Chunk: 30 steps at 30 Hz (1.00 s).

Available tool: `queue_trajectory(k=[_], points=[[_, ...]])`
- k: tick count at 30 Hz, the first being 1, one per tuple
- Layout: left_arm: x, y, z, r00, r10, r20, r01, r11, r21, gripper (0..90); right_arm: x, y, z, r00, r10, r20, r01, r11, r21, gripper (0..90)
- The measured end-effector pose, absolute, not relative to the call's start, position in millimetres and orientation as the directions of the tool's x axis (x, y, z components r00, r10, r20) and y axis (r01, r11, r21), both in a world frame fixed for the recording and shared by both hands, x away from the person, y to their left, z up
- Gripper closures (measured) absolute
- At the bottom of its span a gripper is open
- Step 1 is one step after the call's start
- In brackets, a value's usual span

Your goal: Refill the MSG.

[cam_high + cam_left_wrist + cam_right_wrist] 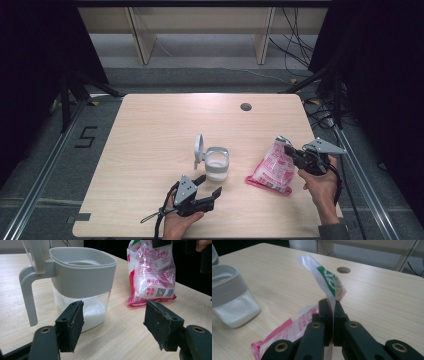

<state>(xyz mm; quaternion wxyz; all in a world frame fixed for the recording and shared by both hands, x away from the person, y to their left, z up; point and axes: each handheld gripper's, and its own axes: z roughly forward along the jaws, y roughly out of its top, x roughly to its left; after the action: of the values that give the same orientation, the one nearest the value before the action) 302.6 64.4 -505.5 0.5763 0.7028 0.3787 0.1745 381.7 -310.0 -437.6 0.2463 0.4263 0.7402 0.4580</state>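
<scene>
Spreading across the high view, a pale wooden table (pixel 150 150) is being used as the work surface, with a small round cable hole (pixel 245 106) near its far edge. Near the middle, a clear jug with a grey collar and handle (pixel 217 163) is being kept upright, its lid tipped open at the back and a low layer of white granules seen inside. To its right, well apart from it, a pink-and-white plastic bag (pixel 272 170) is being held up by its top, its bottom edge resting on the table. The right gripper (pixel 331 322) is being kept clenched on the bag's clear upper flap, jaws pinched flat on the film. The left gripper (pixel 113 325) is being held released, jaws spread wide, just in front of the jug and touching nothing. The step in hand is judged to be steadying the jug so the bag can be tipped into it; this would be done well by closing the left jaws on the grey handle or collar, not the clear wall, and by lifting the bag slowly so the film is not slipped or torn. Printed Chinese characters and a QR code are being shown on the bag's front, too small to be read reliably; a green mark is seen near its top.
</scene>
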Motion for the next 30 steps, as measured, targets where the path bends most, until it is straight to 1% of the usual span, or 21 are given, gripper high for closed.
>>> queue_trajectory(k=[6, 8, 9, 10, 11, 12, 14, 15, 17, 18, 19, 20, 22, 23, 24, 25, 27, 29, 30], points=[[302.5, 64.9, -505.7, 0.649, 0.737, -0.188, 0.336, -0.055, 0.94, 30.9, 383.1, -309.7, -440.3, -0.483, 0.876, -0.008, 0.415, 0.237, 0.879, 88.0], [303.2, 65.3, -505.9, 0.65, 0.737, -0.185, 0.339, -0.063, 0.939, 30.6, 381.9, -309.4, -442.4, -0.456, 0.89, 0.02, 0.443, 0.207, 0.872, 87.6], [303.6, 65.6, -505.8, 0.651, 0.736, -0.185, 0.342, -0.067, 0.937, 30.3, 383.8, -311.5, -444.2, -0.457, 0.889, 0.005, 0.436, 0.22, 0.873, 87.4], [304.3, 65.4, -506.2, 0.654, 0.732, -0.193, 0.342, -0.059, 0.938, 29.8, 382.9, -311.2, -445.4, -0.443, 0.896, 0.022, 0.452, 0.202, 0.869, 87.2], [304.7, 65.6, -506.6, 0.652, 0.733, -0.194, 0.343, -0.057, 0.938, 29.8, 384.9, -314.2, -446.8, -0.452, 0.892, -0.002, 0.433, 0.221, 0.874, 86.8], [305.6, 65.5, -507.3, 0.657, 0.728, -0.198, 0.341, -0.053, 0.939, 29.8, 383.7, -313.2, -447.5, -0.43, 0.902, 0.036, 0.463, 0.186, 0.867, 86.3], [305.4, 65.8, -506.8, 0.654, 0.73, -0.197, 0.342, -0.053, 0.938, 29.7, 386.3, -316.0, -452.0, -0.417, 0.909, 0.027, 0.462, 0.187, 0.867, 85.4], [304.7, 66.1, -506.2, 0.653, 0.732, -0.194, 0.343, -0.057, 0.938, 29.7, 385.4, -316.9, -453.1, -0.415, 0.908, 0.051, 0.485, 0.174, 0.857, 84.8], [304.8, 66.4, -506.3, 0.651, 0.734, -0.193, 0.342, -0.057, 0.938, 29.7, 386.5, -319.2, -455.8, -0.406, 0.912, 0.056, 0.49, 0.165, 0.856, 84.1], [305.2, 66.8, -506.2, 0.65, 0.735, -0.193, 0.344, -0.058, 0.937, 29.6, 387.8, -320.7, -456.5, -0.409, 0.912, 0.042, 0.476, 0.174, 0.862, 83.1], [305.4, 66.9, -506.1, 0.648, 0.737, -0.194, 0.346, -0.057, 0.937, 29.5, 387.6, -320.3, -456.2, -0.408, 0.911, 0.061, 0.48, 0.157, 0.863, 80.9], [305.5, 67.2, -506.1, 0.648, 0.737, -0.193, 0.345, -0.058, 0.937, 29.5, 388.6, -321.8, -456.0, -0.416, 0.907, 0.059, 0.486, 0.167, 0.858, 79.5], [305.5, 68.1, -506.2, 0.647, 0.739, -0.187, 0.346, -0.066, 0.936, 29.5, 389.4, -323.2, -456.8, -0.4, 0.915, 0.043, 0.48, 0.17, 0.86, 76.3], [305.9, 68.5, -506.3, 0.646, 0.74, -0.186, 0.347, -0.067, 0.936, 29.4, 389.3, -323.5, -457.1, -0.392, 0.919, 0.054, 0.493, 0.16, 0.855, 73.1], [306.1, 69.2, -506.0, 0.645, 0.741, -0.187, 0.346, -0.065, 0.936, 29.4, 387.2, -322.4, -456.8, -0.357, 0.93, 0.084, 0.522, 0.124, 0.844, 68.9], [306.2, 69.8, -505.7, 0.645, 0.741, -0.188, 0.345, -0.062, 0.937, 29.4, 386.8, -323.4, -456.6, -0.34, 0.935, 0.101, 0.531, 0.102, 0.841, 66.2], [306.4, 71.2, -505.3, 0.644, 0.742, -0.188, 0.342, -0.059, 0.938, 29.4, 388.9, -326.9, -458.4, -0.332, 0.937, 0.108, 0.526, 0.089, 0.846, 63.5], [306.9, 72.6, -504.9, 0.638, 0.746, -0.192, 0.345, -0.054, 0.937, 29.4, 388.0, -327.8, -459.8, -0.295, 0.948, 0.122, 0.547, 0.062, 0.835, 59.1], [307.2, 73.6, -504.6, 0.638, 0.746, -0.19, 0.343, -0.054, 0.938, 29.4, 389.3, -333.0, -459.9, -0.321, 0.942, 0.099, 0.541, 0.096, 0.836, 57.3]])
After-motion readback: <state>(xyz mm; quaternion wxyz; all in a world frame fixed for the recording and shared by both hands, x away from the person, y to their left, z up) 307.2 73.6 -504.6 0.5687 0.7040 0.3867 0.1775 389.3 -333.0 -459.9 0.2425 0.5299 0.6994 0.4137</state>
